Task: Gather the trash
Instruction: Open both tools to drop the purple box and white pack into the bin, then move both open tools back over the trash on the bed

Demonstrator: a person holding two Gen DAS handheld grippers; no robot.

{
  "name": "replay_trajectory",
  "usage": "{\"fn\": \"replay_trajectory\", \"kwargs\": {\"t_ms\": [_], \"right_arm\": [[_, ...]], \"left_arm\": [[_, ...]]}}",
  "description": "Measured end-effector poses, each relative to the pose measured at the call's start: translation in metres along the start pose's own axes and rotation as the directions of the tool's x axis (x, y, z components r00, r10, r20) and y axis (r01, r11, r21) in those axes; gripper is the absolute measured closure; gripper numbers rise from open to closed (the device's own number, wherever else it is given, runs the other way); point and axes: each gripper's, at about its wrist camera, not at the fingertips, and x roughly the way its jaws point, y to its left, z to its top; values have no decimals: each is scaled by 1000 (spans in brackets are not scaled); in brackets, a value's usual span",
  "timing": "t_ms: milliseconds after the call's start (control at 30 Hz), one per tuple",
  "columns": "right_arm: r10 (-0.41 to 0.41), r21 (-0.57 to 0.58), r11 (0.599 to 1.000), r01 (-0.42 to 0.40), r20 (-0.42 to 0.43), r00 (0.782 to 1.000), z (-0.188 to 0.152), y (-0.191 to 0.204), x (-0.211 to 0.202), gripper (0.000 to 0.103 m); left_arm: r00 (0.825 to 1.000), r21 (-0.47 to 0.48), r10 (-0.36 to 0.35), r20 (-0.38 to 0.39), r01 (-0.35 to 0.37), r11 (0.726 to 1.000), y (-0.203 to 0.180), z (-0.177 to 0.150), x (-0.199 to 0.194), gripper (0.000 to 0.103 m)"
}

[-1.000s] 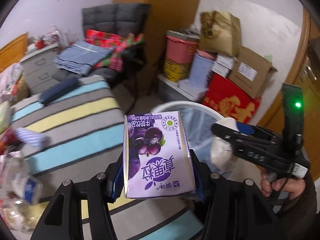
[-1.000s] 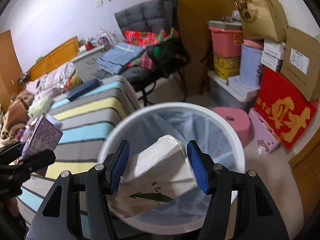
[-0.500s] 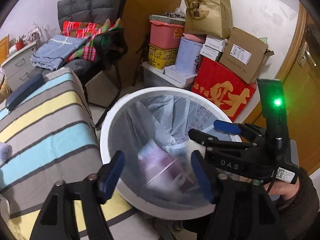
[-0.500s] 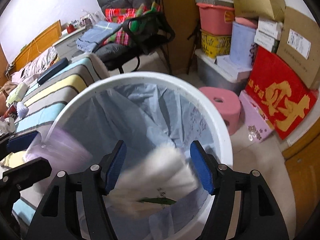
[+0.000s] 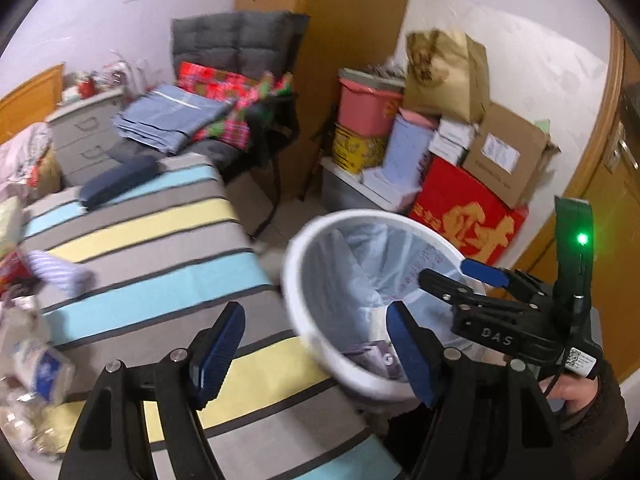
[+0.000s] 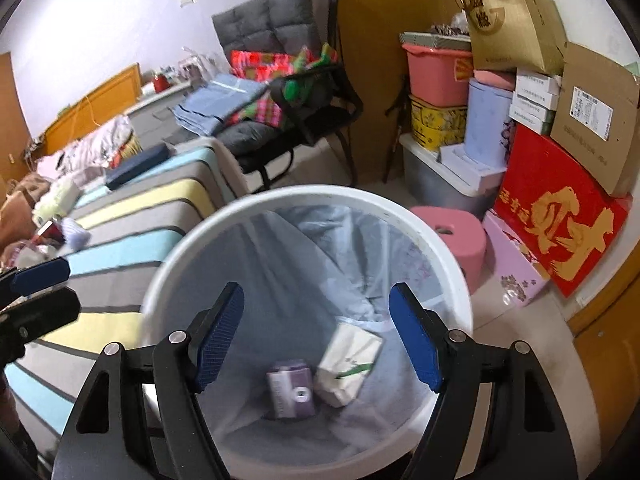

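Observation:
A white trash bin [image 6: 452, 268] lined with a pale blue bag stands by the striped bed. At its bottom lie a purple drink carton [image 6: 290, 394] and a white tissue pack [image 6: 348, 360]. My right gripper [image 6: 316, 336] is open and empty above the bin. My left gripper [image 5: 316, 350] is open and empty over the bed's edge, left of the bin [image 5: 296, 300]; the carton [image 5: 370, 358] shows inside. The right gripper [image 5: 460, 276] also shows in the left wrist view. More trash [image 5: 28, 360] lies at the bed's left.
The striped bed [image 5: 140, 264] fills the left. A chair with folded clothes [image 6: 288, 92] stands behind. Stacked boxes, a red box [image 6: 556, 212] and a pink stool [image 6: 452, 236] crowd the right wall. A wooden door [image 5: 608, 208] is at far right.
Both grippers opened and dropped their loads: the purple carton and the white tissue pack fell to the bin's bottom. The left gripper has since swung left toward the bed.

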Motion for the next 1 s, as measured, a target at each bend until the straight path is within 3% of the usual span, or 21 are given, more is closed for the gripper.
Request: {"fn": "replay_trajectory", "kwargs": {"t_ms": [233, 400, 567, 833, 1000], "right_arm": [[68, -42, 997, -65, 57, 996, 0, 35, -17, 26], [121, -97, 989, -116, 55, 991, -4, 67, -18, 26], [179, -155, 973, -172, 33, 983, -10, 104, -11, 26], [276, -242, 930, -276, -36, 960, -16, 164, 8, 26], [329, -309, 890, -337, -80, 941, -14, 200, 19, 27]], "left_arm": [[989, -61, 134, 66, -130, 990, 44, -18, -59, 30], [974, -137, 217, 68, -206, 969, 86, -42, -93, 30], [952, -244, 302, 54, -280, 928, 136, -71, -124, 29], [923, -453, 385, -7, -346, 822, 210, -112, -153, 25], [942, -546, 334, -31, -296, 784, 238, -122, -146, 23]]}}
